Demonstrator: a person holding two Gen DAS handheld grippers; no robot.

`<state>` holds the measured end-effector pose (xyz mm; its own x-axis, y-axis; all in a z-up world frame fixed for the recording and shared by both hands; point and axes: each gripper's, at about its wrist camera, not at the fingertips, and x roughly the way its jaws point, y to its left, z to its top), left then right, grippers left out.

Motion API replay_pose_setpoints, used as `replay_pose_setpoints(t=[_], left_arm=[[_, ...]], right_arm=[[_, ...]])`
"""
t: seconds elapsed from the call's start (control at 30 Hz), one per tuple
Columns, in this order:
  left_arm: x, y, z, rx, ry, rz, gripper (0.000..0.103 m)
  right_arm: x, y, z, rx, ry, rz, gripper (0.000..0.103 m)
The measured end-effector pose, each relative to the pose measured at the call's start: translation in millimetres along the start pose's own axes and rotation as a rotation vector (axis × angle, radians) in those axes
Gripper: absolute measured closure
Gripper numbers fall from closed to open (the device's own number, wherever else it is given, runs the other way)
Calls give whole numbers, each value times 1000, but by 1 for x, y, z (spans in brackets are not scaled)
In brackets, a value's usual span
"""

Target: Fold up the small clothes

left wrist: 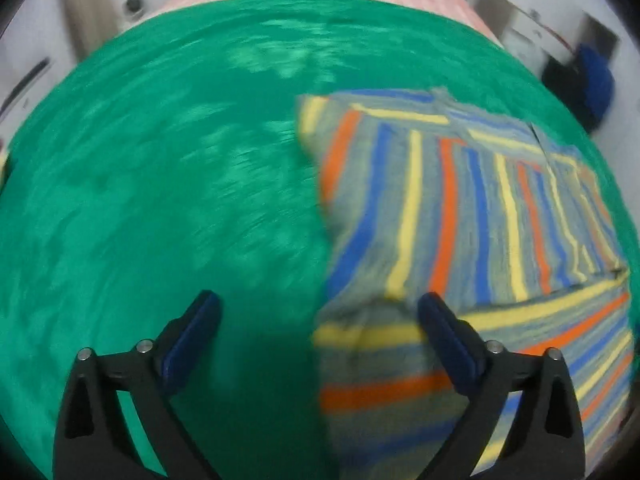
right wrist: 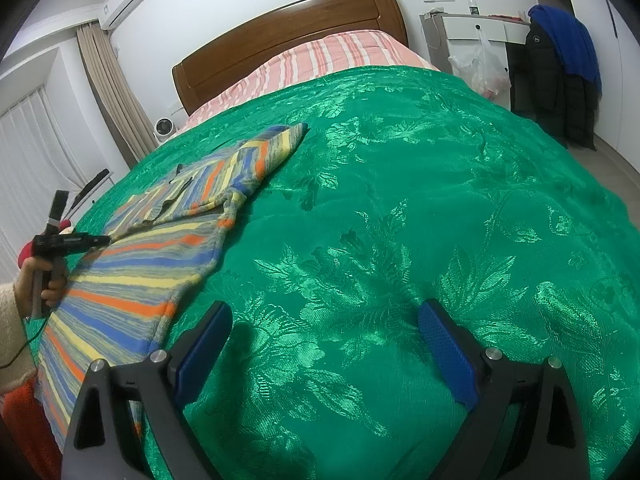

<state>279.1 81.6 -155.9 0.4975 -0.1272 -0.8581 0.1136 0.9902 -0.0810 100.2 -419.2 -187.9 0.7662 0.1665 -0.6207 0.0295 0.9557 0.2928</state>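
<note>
1. Right wrist view: striped garment (right wrist: 160, 240) lying on the green bedspread (right wrist: 400, 240) toward the left side of the bed, partly folded by the look of it. One sleeve (right wrist: 248, 156) reaching up toward the pink striped sheet (right wrist: 320, 56), another layer laid back over the body near the middle.
2. Left wrist view: same garment (left wrist: 460, 220) filling the right half of the frame, left edge running straight down the middle, a doubled-over band (left wrist: 400, 360) across the near end. Heavily blurred, so layer count not certain.
3. Judged progress: some way in, not finished. At least one fold apparently made; shape uneven and long, so further folds and a tidy-up probably left.
4. Left gripper (left wrist: 320, 320): pitched steeply down at the cloth, jaws spread wide, nothing clamped. Right finger (left wrist: 444, 340) over the garment's edge, left finger (left wrist: 196, 328) over bare bedspread, the edge between them. Contact with the fabric not decidable from the blur.
5. Same tool seen from the right wrist view at far left (right wrist: 68, 240), gripped by a hand (right wrist: 40, 284) in a cream sleeve (right wrist: 12, 340), tip at the garment's left edge.
6. Right gripper (right wrist: 324, 332): angled moderately down, jaws wide, empty, over bare bedspread just right of the garment, not touching it.
</note>
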Motion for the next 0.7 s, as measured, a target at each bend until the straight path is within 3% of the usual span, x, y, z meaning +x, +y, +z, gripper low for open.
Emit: replay_pose_setpoints(t=[0.07, 0.2, 0.33, 0.4, 0.47, 0.7], left_arm=[[-23, 10, -13, -29, -37, -34, 4], [-57, 41, -57, -45, -82, 24, 3], [-61, 79, -101, -60, -76, 130, 3], [-56, 97, -116, -97, -82, 127, 0], [-60, 110, -126, -129, -144, 101, 0], [-64, 104, -146, -96, -247, 132, 0]], right_arm=[[0, 0, 0, 0, 0, 1, 9], [0, 0, 0, 1, -2, 3, 9], [0, 0, 0, 1, -2, 3, 9], [0, 0, 0, 1, -2, 2, 9], [0, 0, 0, 1, -1, 1, 9], [2, 5, 0, -17, 12, -28, 9]])
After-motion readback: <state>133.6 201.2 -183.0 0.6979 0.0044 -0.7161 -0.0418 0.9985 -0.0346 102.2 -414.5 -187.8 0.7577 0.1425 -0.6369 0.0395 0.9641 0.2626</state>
